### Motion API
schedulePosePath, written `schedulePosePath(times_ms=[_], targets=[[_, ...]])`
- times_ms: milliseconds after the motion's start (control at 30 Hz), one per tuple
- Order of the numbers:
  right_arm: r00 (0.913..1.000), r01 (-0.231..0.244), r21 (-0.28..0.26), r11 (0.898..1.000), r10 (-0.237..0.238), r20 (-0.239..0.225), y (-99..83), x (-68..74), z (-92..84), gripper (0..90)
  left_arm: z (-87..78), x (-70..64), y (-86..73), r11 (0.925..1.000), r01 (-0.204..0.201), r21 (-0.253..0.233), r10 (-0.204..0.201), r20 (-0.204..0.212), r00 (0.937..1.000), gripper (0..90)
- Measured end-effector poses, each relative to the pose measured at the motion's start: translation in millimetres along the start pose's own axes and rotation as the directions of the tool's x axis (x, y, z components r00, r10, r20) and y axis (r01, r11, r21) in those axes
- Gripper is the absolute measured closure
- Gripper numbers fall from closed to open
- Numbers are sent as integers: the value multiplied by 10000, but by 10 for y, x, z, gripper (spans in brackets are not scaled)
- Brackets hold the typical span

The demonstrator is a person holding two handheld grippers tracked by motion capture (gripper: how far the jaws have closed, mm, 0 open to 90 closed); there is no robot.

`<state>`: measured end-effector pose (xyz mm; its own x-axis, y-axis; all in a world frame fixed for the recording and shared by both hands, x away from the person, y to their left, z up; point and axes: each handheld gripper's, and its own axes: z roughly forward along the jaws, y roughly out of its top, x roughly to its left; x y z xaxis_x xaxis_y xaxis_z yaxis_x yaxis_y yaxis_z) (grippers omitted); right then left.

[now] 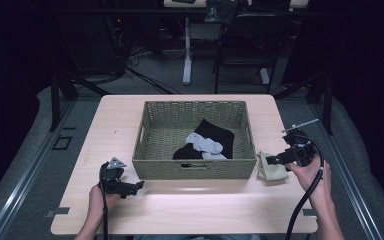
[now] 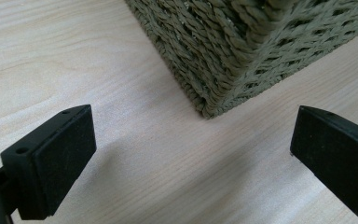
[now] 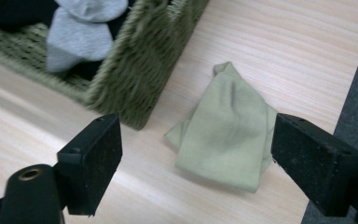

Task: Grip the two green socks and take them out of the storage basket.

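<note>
Right gripper (image 1: 271,160) is being held spread, nothing pinched, above the olive cloth (image 3: 226,128) lying lower right of frame, just beside the wicker basket (image 1: 195,167). Left gripper (image 1: 139,186), jaws spread, is being held lower left, empty.

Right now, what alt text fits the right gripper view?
A pale green folded cloth lies on the wooden table, framed by the open black jaws of the right hand-held gripper. The corner of a woven basket holding grey and black socks sits upper left.
</note>
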<state>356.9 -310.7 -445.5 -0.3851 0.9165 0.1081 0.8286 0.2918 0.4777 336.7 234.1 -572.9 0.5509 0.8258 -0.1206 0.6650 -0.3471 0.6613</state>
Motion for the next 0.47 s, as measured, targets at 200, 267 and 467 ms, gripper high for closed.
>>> schedulePosePath(times_ms=[200,267,467], targets=[[9990,445,-309,9985,-444,38,-167,167,-84,131,-4,-2,0,10000,-13,-13,13,0,10000,1],[9988,496,-274,9984,-497,-19,-203,193,-81,122,-3,-4,0,10000,7,-20,-7,6,10000,1],[9984,564,116,9983,-564,-14,-432,292,67,85,1,-7,9,10000,-34,29,34,41,10000,1]])
